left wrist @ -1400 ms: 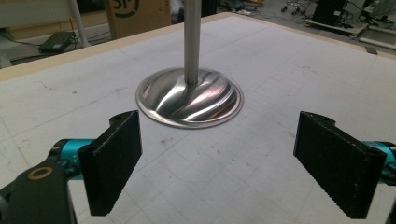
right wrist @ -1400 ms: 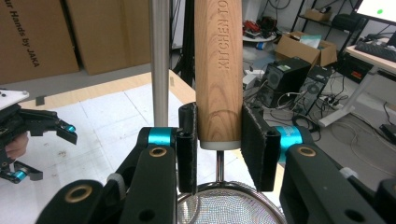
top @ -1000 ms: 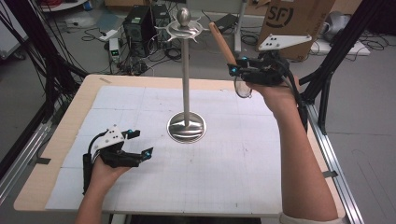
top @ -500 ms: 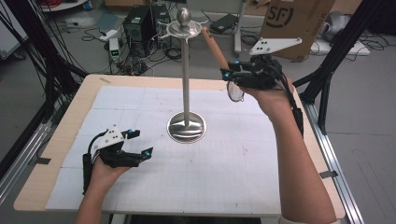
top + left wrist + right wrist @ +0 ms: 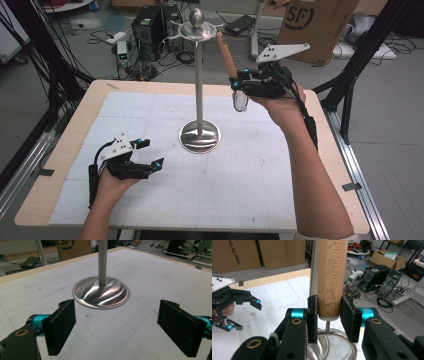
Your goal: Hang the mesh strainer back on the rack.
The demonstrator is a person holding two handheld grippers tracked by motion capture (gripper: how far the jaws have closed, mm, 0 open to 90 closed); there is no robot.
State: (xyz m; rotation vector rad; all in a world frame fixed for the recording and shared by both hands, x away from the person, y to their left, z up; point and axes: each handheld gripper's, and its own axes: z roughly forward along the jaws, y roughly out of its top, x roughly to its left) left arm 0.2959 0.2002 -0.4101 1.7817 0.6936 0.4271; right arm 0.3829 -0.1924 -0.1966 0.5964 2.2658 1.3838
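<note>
Right gripper (image 5: 328, 317) clamping wooden-handled strainer (image 5: 332, 277), beside steel stand (image 5: 199, 85), left gripper (image 5: 145, 153) agape

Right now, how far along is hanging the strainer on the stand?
Done: the right tool is shut on the strainer's wooden handle and holds it high beside the stand. In hand: handle end near the hooked top. Left: hooking it on and letting go. The left tool rests open on the table.
</note>
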